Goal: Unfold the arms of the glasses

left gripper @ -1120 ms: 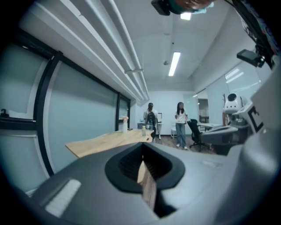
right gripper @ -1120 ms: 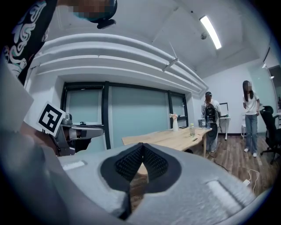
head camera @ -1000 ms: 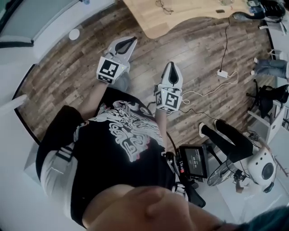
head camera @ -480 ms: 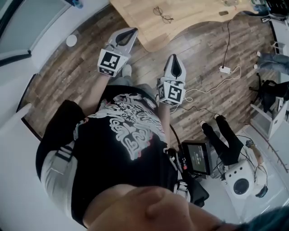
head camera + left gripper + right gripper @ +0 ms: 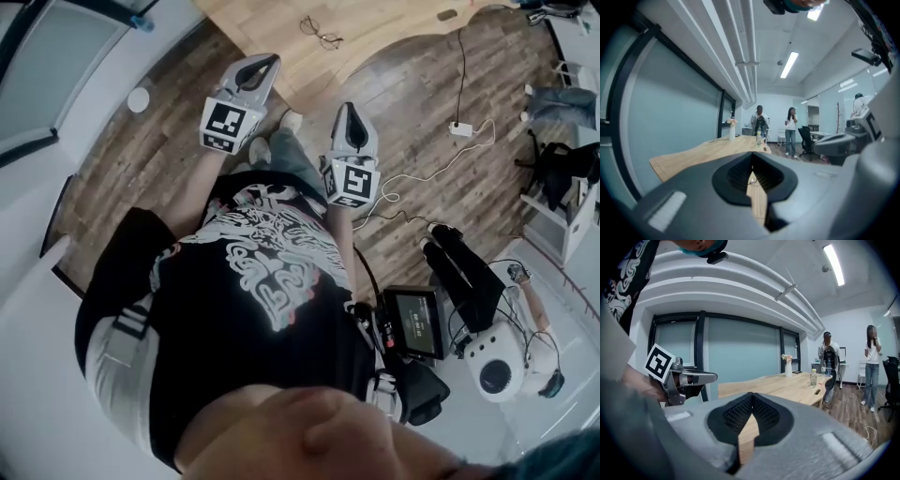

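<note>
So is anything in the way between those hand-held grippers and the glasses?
Nothing visible does. The glasses lie on the wooden table ahead of the left hand-held gripper and right hand-held gripper, open space between.

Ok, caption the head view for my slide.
Left tongs and right tongs, shut and empty, short of the table holding glasses.
</note>
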`<state>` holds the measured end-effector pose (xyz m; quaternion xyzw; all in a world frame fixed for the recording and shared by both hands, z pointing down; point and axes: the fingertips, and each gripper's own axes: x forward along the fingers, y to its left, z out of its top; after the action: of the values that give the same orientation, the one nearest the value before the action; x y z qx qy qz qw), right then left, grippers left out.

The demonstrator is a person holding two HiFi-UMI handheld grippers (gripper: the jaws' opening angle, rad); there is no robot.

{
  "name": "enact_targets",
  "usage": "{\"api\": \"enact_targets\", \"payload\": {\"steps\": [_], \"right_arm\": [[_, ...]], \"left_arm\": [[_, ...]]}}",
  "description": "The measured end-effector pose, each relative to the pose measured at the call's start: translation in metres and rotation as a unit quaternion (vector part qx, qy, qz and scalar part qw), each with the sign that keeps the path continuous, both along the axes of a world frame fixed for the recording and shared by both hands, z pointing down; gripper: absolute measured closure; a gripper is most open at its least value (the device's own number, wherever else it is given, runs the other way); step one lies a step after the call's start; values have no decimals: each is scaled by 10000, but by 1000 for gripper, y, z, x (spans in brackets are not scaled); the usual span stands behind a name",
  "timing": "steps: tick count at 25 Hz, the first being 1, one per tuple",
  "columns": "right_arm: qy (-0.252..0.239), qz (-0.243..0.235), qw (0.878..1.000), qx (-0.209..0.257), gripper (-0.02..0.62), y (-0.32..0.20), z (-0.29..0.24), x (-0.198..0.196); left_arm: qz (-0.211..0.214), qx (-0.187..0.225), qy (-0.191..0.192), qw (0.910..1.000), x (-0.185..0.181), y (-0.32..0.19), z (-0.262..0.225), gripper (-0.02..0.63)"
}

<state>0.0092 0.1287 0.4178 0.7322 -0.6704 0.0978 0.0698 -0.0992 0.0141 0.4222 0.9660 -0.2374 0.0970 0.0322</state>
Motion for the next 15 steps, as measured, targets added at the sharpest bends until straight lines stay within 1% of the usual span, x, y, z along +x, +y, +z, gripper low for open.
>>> {"api": "enact_targets", "payload": {"steps": [6, 15], "right_arm": [[25, -107, 9999, -83, 595, -17, 9, 5], [-38, -235, 9997, -55, 595, -48, 12, 20]], "left_arm": [[-89, 65, -41, 9999, 10, -13, 3, 617], [-296, 150, -120, 9994, 21, -39, 3, 617]]}}
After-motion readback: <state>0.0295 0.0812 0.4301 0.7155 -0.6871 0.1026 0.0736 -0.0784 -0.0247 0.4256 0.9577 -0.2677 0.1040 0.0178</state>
